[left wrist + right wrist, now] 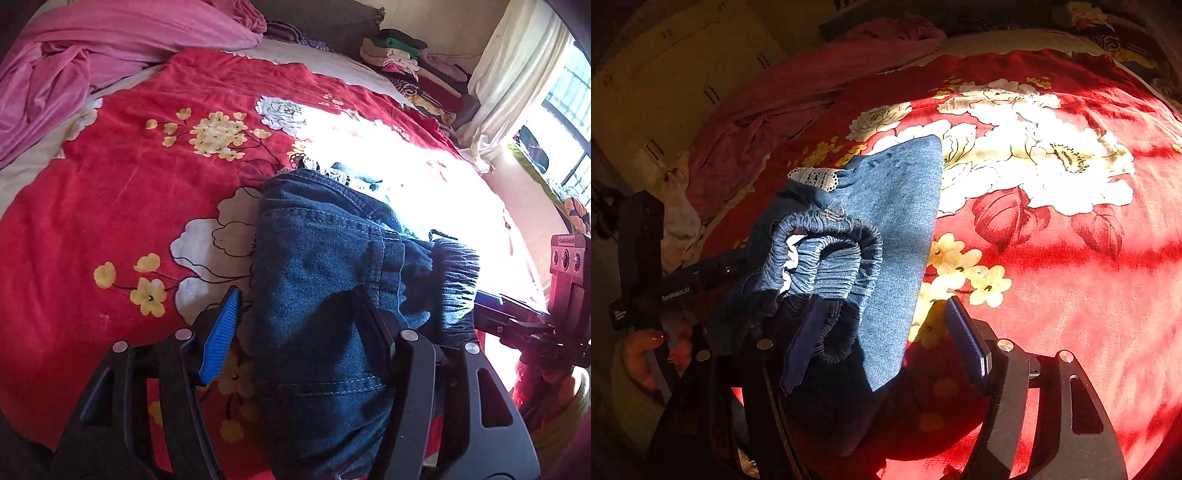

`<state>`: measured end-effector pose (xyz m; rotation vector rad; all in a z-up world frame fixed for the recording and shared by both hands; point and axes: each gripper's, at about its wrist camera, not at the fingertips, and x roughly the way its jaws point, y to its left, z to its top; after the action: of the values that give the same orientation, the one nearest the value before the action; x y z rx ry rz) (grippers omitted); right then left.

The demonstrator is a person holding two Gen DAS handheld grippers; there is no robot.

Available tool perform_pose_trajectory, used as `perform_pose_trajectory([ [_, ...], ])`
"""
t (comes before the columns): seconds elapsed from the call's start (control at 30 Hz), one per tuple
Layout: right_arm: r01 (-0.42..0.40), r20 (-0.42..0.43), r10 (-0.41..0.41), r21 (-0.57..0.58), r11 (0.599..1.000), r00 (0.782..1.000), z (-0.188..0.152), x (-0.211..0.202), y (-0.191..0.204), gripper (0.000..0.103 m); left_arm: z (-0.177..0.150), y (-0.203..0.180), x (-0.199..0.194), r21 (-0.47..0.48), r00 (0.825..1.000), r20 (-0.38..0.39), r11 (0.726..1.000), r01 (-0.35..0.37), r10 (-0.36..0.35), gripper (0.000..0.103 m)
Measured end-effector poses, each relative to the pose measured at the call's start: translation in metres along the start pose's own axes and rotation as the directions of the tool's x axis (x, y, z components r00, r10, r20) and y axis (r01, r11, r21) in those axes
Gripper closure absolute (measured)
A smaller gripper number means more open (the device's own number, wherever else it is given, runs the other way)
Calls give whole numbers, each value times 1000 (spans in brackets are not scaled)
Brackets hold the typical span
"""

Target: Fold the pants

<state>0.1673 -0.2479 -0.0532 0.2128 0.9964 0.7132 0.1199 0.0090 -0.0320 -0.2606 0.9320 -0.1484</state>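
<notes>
Left wrist view showed the left gripper parted, its fingers straddling the folded denim pants without pinching them. Right gripper also stood spread, the elastic waistband lying against one finger, not clamped. Pants lay on the bed's red floral blanket, beside a pink sheet.

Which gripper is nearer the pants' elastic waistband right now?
Right. The right gripper straddles the elastic waistband; the left gripper sits open farther along the denim.
</notes>
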Motion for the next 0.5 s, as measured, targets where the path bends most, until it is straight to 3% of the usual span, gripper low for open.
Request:
perform_pose_trajectory([
  [0.13,-24,-2,24,6,1000,1000,1,10,-1,37,-4,-1,4,1,1000,5,1000,13,-13,46],
  [0.3,-42,13,42,16,999,999,6,18,-3,37,-5,-3,13,-12,999,7,999,40,-39,34],
  [0.43,-35,27,34,16,999,999,7,21,-1,37,-5,-5,16,-14,999,10,999,42,-42,34],
  [0.47,-38,32,37,13,999,999,7,21,0,41,-5,-6,16,-14,999,9,999,43,-43,34],
  [0.5,-50,32,50,9,999,998,8,21,3,52,-4,-6,16,-16,998,7,998,57,-57,44],
])
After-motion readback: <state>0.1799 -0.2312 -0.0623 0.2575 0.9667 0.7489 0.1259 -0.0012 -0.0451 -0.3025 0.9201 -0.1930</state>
